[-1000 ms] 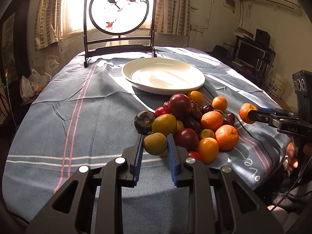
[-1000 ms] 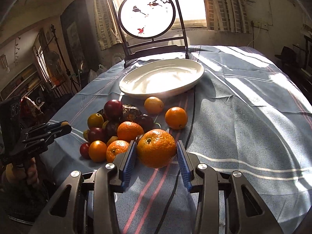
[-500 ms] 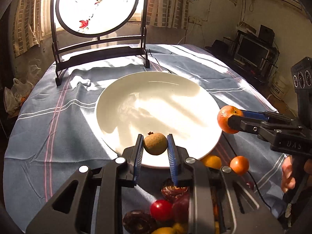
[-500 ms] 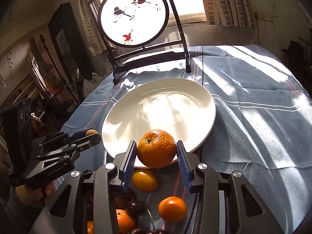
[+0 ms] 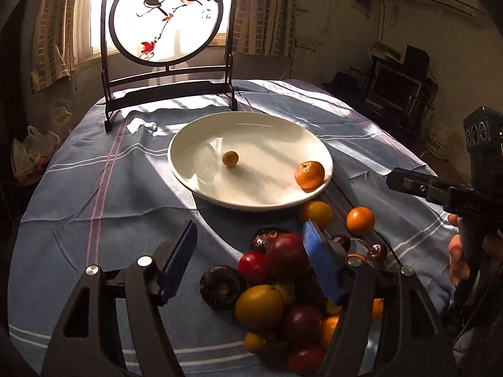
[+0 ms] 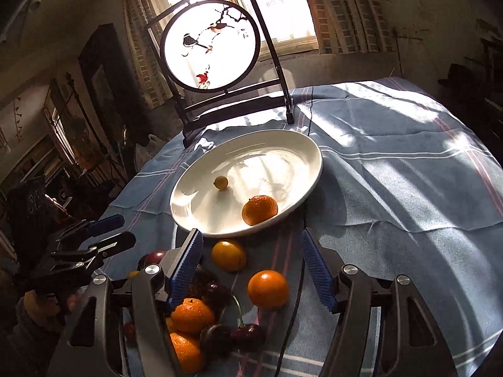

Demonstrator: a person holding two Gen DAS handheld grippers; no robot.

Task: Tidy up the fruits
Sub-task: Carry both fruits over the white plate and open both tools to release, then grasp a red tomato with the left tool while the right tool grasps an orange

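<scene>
A white plate (image 5: 195, 185) (image 6: 309, 154) lies mid-table on the blue cloth. In it rest a small brown-yellow fruit (image 5: 230, 158) (image 6: 221, 182) and a mandarin (image 5: 309, 174) (image 6: 259, 210). My left gripper (image 5: 251, 254) hangs over the fruit pile (image 5: 267, 282), its jaws opening with nothing held. My right gripper (image 6: 251, 260) also has its jaws opening and empty, above loose oranges (image 6: 268, 288) in front of the plate. Each gripper shows in the other's view: the right gripper (image 5: 408, 183) at the right edge, the left gripper (image 6: 108, 232) at the left.
A round painted screen on a dark stand (image 5: 166, 19) (image 6: 212, 47) rises behind the plate. Plums, cherries, tomatoes and more oranges crowd the near table edge. A hand (image 5: 459, 260) holds the right gripper's handle. Shelves and a monitor (image 5: 396, 88) stand to the right.
Both grippers let go over the plate and drew back toward the pile. The small fruit and the mandarin now lie in the plate, and both pairs of jaws stand wide.
</scene>
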